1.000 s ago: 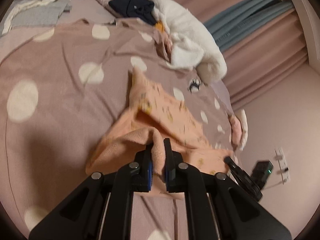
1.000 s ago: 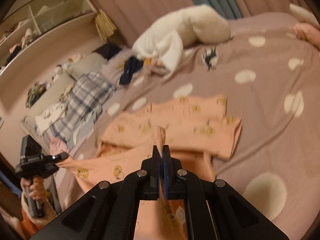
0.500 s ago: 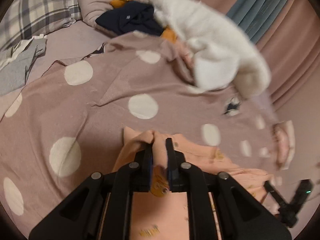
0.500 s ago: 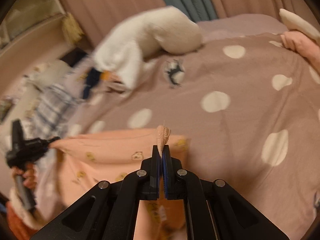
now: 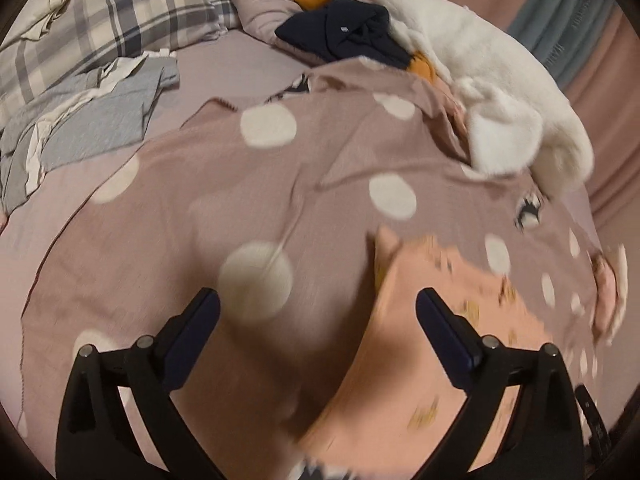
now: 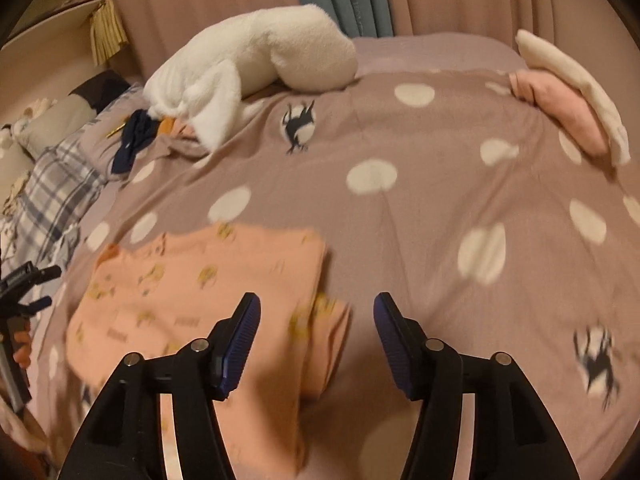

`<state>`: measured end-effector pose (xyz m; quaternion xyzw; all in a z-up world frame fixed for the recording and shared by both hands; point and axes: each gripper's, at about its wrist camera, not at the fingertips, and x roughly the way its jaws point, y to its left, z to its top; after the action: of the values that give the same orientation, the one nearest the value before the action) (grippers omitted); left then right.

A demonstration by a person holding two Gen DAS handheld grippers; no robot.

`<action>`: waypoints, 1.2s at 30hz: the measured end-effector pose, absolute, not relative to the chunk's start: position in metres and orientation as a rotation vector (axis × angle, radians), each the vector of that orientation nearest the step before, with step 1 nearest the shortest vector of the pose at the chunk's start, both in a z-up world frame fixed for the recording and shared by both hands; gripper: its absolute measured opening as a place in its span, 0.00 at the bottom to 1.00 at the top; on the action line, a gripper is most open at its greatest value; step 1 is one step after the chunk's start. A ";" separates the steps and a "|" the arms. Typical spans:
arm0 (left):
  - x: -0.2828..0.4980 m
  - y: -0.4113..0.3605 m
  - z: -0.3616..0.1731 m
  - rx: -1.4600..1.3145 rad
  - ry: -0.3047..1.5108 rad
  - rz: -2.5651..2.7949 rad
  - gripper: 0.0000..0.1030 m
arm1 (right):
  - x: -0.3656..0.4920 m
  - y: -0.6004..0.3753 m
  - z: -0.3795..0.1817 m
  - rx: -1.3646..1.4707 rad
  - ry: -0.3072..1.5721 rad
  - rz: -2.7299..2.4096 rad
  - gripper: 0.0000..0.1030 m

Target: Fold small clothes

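Left gripper (image 5: 318,310) spread wide, jaws just opened, nothing pinched | right gripper (image 6: 317,312) spread, just opened, empty | peach garment (image 6: 208,300) lies folded on spotted bedcover (image 6: 400,200), below white plush (image 6: 256,60)

Peach garment (image 6: 208,300): soft matt cloth. Duvet (image 6: 400,240): matt woven cloth; white plush (image 6: 260,56) fleecy. Gripper pads (image 6: 240,340): ribbed blue rubber.
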<state>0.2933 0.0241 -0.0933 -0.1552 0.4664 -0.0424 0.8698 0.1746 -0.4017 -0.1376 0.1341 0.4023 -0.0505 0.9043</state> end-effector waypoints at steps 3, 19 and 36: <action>0.271 0.029 -0.099 -0.300 0.990 -0.071 0.99 | 0.163 -0.388 -0.143 0.245 0.869 -0.091 0.62; 0.168 -0.004 -0.145 -0.352 1.159 -0.382 1.00 | 0.088 -0.355 -0.157 0.481 0.970 0.032 0.85; 0.219 -0.024 -0.159 -0.628 1.138 -0.529 0.99 | 0.131 -0.349 -0.217 0.862 0.968 0.243 0.85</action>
<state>0.2194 -0.0240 -0.1594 -0.2888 0.5234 -0.2432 0.7639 0.1306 -0.3494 -0.2174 0.4003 0.4499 0.1127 0.7904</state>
